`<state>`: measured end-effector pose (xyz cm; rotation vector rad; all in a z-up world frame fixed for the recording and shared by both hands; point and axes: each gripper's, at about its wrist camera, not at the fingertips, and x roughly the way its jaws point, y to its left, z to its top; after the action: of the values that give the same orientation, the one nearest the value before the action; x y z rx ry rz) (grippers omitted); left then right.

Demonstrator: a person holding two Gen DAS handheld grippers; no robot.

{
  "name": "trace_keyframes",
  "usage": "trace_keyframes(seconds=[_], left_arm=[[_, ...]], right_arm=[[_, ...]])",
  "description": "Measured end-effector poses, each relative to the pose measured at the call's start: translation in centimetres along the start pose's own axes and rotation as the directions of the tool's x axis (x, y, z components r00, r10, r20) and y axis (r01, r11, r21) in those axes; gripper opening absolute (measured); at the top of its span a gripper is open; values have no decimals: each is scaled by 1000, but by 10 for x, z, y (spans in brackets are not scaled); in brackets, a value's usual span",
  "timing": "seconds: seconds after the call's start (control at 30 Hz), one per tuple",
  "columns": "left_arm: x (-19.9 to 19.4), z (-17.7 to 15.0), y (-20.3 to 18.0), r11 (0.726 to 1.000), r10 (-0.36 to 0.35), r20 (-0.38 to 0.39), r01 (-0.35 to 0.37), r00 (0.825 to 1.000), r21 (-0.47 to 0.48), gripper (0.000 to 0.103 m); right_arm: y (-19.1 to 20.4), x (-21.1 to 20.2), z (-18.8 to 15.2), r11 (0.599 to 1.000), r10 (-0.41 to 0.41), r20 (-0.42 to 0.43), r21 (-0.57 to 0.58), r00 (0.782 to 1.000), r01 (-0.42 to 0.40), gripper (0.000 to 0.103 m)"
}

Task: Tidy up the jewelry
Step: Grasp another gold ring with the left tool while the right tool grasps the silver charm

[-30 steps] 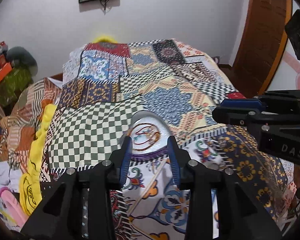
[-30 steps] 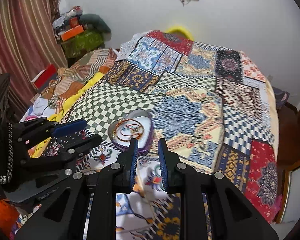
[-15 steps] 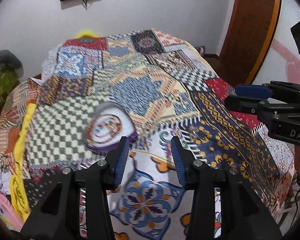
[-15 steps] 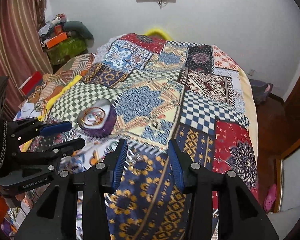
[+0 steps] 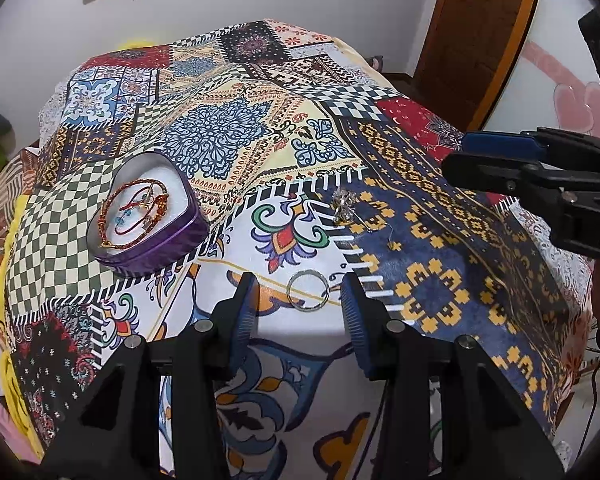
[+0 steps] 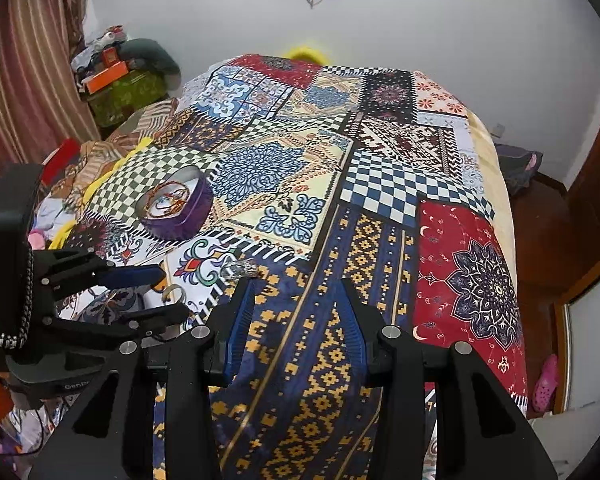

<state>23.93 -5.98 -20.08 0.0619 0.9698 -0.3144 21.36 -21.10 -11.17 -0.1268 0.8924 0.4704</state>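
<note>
Left gripper (image 5: 302, 300) now hangs with its jaws parted over a thin silver ring-shaped bangle (image 5: 308, 291) on the patchwork bedspread (image 5: 440, 248); a second ago it framed the purple heart-shaped tin (image 5: 148, 224) instead. Its jaws have just been opening and nothing is pinched. The right gripper (image 6: 296, 304) has also been opening, empty, beside a small silver crystal trinket (image 6: 240, 270). Both hands seem lined up for the next pickups. The tin sits further back on the left, white-lined, already holding red-and-gold beaded bracelets (image 5: 132, 212).
</note>
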Motion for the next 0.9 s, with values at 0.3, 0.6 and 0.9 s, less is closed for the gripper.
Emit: trace_keyframes(seconds=[0.3, 0.6, 0.9], left_arm=[[6, 1, 11, 999, -37, 8, 37, 999, -37, 24], [6, -1, 16, 996, -50, 26, 52, 998, -68, 21], [6, -4, 19, 994, -70, 42, 73, 997, -83, 21]], right_arm=[[15, 17, 4, 997, 66, -28, -49, 997, -67, 38], [24, 54, 17, 989, 141, -109, -33, 984, -145, 38], [30, 65, 19, 985, 150, -132, -70, 980, -160, 21]])
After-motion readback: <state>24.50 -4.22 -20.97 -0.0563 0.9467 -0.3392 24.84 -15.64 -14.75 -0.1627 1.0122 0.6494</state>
